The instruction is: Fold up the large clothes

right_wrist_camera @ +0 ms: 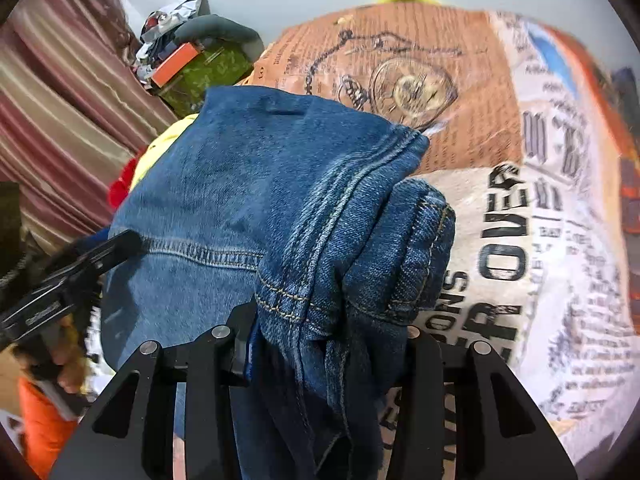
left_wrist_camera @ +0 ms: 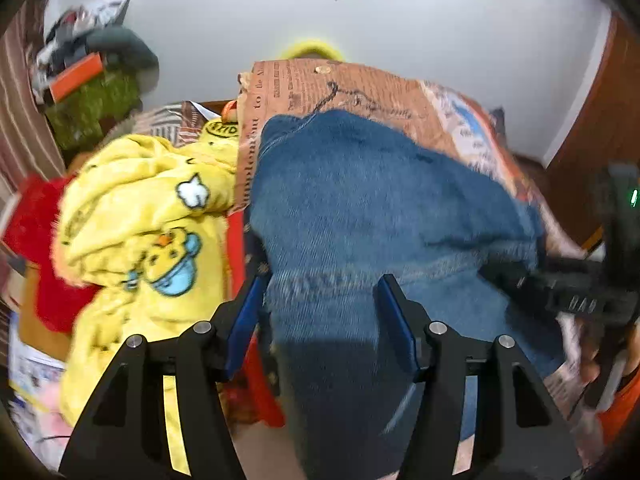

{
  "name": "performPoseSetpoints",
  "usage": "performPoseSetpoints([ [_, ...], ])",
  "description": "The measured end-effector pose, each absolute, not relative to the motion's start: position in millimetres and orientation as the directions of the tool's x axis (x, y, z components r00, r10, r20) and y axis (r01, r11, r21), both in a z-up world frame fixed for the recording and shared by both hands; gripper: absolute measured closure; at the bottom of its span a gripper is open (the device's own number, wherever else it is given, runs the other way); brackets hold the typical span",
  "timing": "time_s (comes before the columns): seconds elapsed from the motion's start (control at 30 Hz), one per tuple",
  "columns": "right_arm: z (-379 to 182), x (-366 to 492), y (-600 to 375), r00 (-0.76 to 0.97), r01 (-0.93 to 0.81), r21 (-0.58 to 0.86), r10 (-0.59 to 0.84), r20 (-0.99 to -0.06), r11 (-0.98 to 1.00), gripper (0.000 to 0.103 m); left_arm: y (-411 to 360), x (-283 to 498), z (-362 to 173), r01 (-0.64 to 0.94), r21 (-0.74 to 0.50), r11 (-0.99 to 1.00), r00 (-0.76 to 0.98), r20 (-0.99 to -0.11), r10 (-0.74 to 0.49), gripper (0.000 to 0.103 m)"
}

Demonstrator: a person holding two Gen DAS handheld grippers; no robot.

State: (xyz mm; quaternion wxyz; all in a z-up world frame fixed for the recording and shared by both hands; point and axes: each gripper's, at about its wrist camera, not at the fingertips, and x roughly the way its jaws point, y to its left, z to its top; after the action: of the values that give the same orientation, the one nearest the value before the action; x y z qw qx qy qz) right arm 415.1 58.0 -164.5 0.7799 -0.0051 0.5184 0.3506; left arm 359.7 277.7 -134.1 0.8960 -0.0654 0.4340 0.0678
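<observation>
Nearest in the left wrist view, the left gripper (left_wrist_camera: 320,312) is seen with its blue pads apart and denim lying between them. The cloth is not pinched there, as far as can be told. In the right wrist view, a thick bunch of seams is held between the fingers of the right gripper (right_wrist_camera: 328,332); it looks clamped on the cloth.

The jeans (right_wrist_camera: 248,184) are draped over a bed cover printed like a newspaper (right_wrist_camera: 500,184), with one part folded over. The fold seems to be in the middle of being made. Next, the held edge would need to be carried across and laid flat, and the creases smoothed out.

Beside the jeans, a yellow blanket with ducks (left_wrist_camera: 152,216) is piled up. Further off, a striped curtain (right_wrist_camera: 60,92) and a white wall (left_wrist_camera: 440,20) are seen.
</observation>
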Motion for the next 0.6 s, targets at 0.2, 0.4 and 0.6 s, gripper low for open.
performPoseSetpoints([
  [0.2,-166,428,44,0.207,-0.496,0.377,0.529,-0.823,0.782,0.056,283,358,-154,-0.200,0.000,0.980,0.599,-0.791,0.122,0.032],
  [0.4,-151,415,31,0.258,-0.554,0.299,0.502,-0.825,0.777,0.052,301,360,-163,-0.240,-0.089,0.967,0.600,-0.796,0.076,0.021],
  [0.6,-155,410,27,0.356,-0.600,0.167,0.448,-0.820,0.783,0.039,301,360,-166,-0.232,-0.068,0.970,0.601,-0.794,0.088,0.018],
])
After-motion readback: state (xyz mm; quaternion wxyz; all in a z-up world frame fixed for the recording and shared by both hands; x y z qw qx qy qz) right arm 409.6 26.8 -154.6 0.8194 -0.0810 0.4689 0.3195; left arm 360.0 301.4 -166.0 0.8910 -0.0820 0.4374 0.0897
